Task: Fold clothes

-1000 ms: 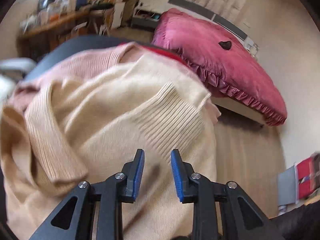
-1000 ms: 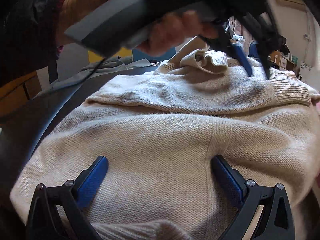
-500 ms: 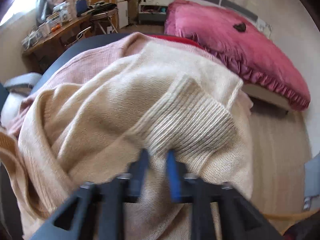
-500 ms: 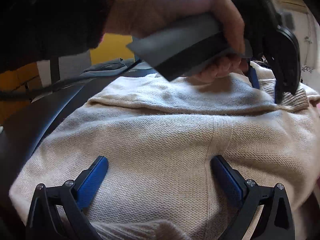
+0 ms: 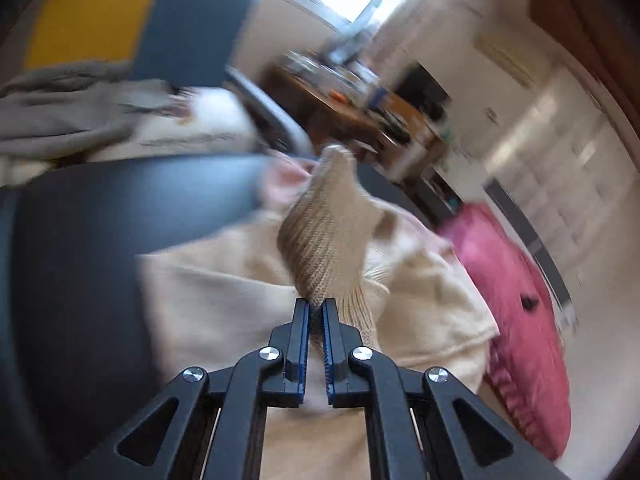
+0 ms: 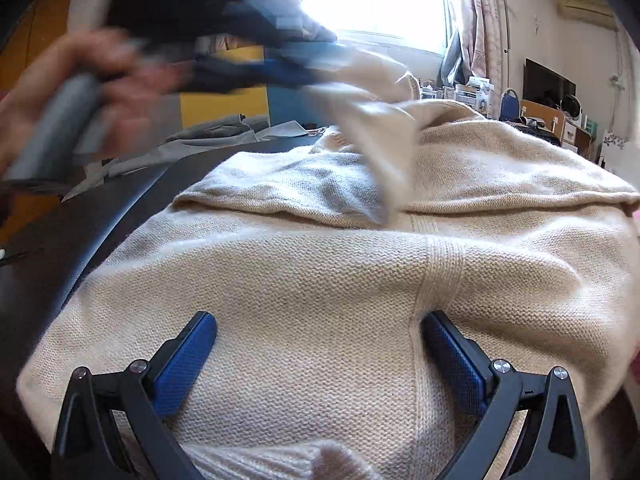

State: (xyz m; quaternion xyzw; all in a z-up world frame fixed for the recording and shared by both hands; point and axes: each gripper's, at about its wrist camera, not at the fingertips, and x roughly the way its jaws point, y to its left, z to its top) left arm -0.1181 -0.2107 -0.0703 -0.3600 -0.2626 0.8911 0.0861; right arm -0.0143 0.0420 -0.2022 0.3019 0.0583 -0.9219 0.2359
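**Cuff lifted off sweater**

Cream knitted sweater (image 6: 328, 280) lies spread on dark padded tabletop (image 5: 80, 264), its ribbed cuff (image 5: 324, 248) raised above the body. Left gripper (image 5: 316, 308), blurred, fingers clamped on cuff. Right gripper (image 6: 320, 344) angled down over sweater w/ fingers wide apart, nothing btwn.

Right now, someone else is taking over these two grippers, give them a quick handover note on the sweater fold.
Left gripper: shut on the ribbed cuff of the cream sweater, sleeve lifted, blurred mid-swing.
Right gripper: open, resting on the sweater body, pinching nothing.
Sweater lies on the dark table, over a pink garment.
Done: cuff gripped.
Left: lay the sleeve across, fold the body.
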